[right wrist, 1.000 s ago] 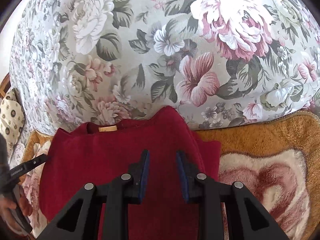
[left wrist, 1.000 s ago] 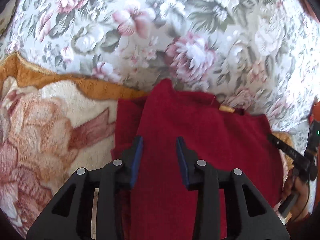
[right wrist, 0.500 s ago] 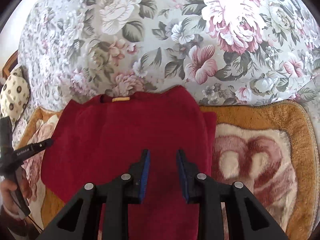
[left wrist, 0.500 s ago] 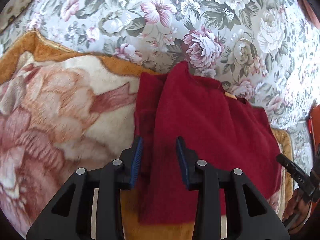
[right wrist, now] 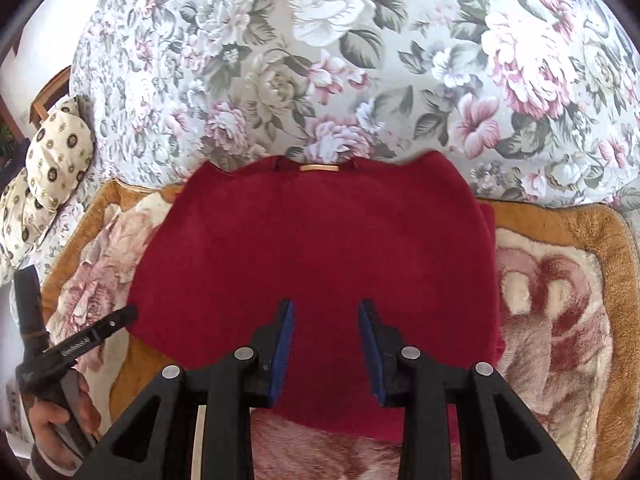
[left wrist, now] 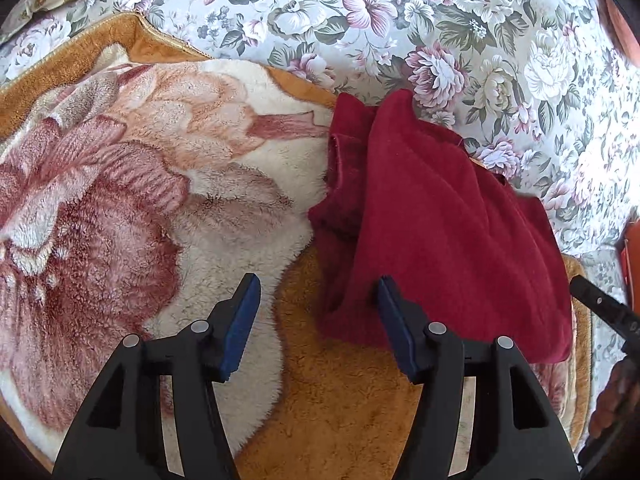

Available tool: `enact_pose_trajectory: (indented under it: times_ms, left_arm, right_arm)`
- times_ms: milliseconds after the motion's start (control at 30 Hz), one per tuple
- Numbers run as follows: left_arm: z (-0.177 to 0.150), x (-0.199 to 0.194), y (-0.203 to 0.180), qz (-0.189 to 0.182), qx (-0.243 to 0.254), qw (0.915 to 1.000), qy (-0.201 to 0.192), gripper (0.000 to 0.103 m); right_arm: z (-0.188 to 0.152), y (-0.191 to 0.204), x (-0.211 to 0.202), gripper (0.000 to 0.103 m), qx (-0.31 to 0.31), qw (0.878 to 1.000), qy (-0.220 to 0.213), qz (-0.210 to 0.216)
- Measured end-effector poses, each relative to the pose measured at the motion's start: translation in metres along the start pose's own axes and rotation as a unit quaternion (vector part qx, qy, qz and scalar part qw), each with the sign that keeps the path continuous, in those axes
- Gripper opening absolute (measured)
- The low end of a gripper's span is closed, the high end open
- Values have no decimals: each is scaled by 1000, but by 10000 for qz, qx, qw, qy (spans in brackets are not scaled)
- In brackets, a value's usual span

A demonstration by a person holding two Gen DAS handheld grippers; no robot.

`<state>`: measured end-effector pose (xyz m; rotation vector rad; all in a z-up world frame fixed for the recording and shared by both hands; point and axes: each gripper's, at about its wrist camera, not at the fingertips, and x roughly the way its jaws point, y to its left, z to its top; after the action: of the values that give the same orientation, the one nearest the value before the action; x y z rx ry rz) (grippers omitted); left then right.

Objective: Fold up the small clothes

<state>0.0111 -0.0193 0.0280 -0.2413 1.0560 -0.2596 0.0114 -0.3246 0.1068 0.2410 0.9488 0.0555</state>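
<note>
A dark red sweater [right wrist: 320, 256] lies folded on a plush flowered blanket [right wrist: 560, 312], collar label toward the floral cushion. In the left wrist view the sweater [left wrist: 448, 232] lies at the right, its left side folded over the body. My left gripper [left wrist: 316, 320] is wide open and empty above the blanket, at the sweater's lower left corner. My right gripper [right wrist: 326, 344] is open and empty above the sweater's lower middle. The left gripper also shows in the right wrist view [right wrist: 72, 344], held in a hand.
A floral cushion [right wrist: 360, 60] rises behind the sweater. A patterned pillow [right wrist: 44, 176] lies at the far left. The blanket's orange border [left wrist: 344, 408] runs under the left gripper. The right gripper's tip [left wrist: 600, 304] shows at the right edge of the left wrist view.
Both grippers have pulled back from the sweater, so more of it shows. My left gripper has opened wider and shifted left off the cloth. My right gripper stayed open.
</note>
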Motion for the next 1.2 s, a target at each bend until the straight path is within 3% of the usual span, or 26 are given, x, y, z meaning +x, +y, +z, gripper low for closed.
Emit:
enact_pose_trajectory:
  times_ms: [367, 533, 667, 933, 1200]
  left_arm:
    - [2, 10, 7, -219, 75, 9997, 31, 63]
    - [4, 13, 11, -434, -67, 9990, 31, 67]
    - [6, 15, 16, -760, -295, 9967, -17, 79]
    - [3, 18, 8, -667, 47, 9977, -134, 79]
    - [1, 16, 15, -891, -153, 9958, -166, 81]
  right_arm:
    - [23, 79, 47, 35, 190, 9984, 110, 513]
    - [49, 110, 70, 38, -79, 9991, 165, 392]
    - [68, 134, 97, 45, -330, 9977, 392, 448]
    - [98, 160, 153, 50, -282, 9952, 917, 183]
    - [108, 182, 200, 62, -469, 9903, 1300, -162]
